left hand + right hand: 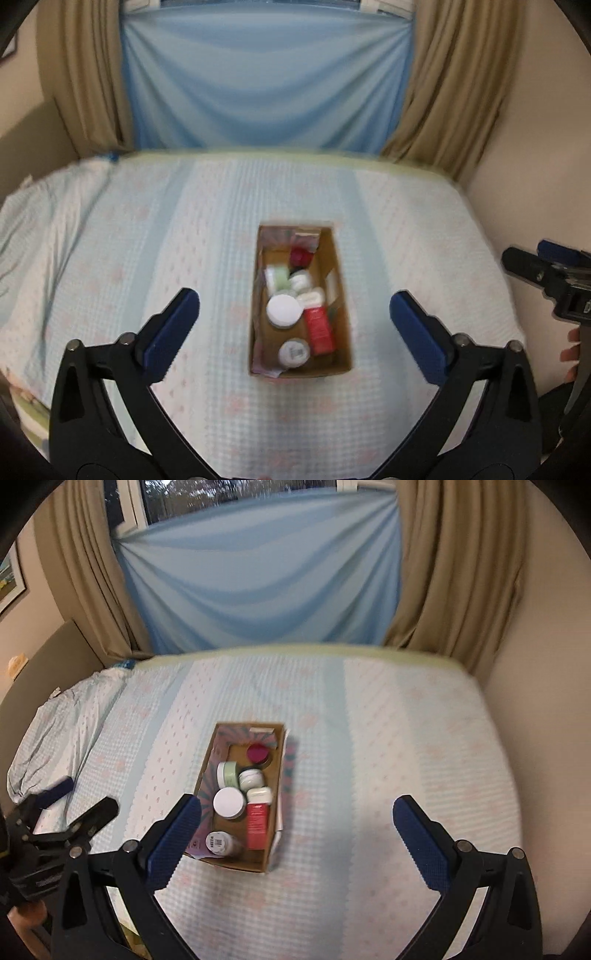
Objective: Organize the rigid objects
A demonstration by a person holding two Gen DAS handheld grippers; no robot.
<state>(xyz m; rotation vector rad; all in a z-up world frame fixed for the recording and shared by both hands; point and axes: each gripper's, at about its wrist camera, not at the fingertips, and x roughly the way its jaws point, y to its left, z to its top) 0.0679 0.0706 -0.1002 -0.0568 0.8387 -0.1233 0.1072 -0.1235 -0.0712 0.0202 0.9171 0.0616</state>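
Observation:
An open cardboard box [341,314] [277,771] stands on the bed, holding several small containers: a white-lidded jar [283,310] [229,802], a red tube with a white cap [318,328] [257,821], a red-lidded jar [300,256] [258,753], a green jar [280,276] [226,773] and a labelled jar [293,352] [219,843]. My left gripper [294,308] is open and empty, held above the box. My right gripper [297,812] is open and empty, its left finger over the box's near left corner. Each gripper shows at the edge of the other's view, the right one [546,273] and the left one [77,805].
The bed [147,258] [406,738] has a pale blue patterned cover, bunched at the left [55,720]. A wall [535,184] runs along its right side. Blue and tan curtains [258,81] hang behind the far edge.

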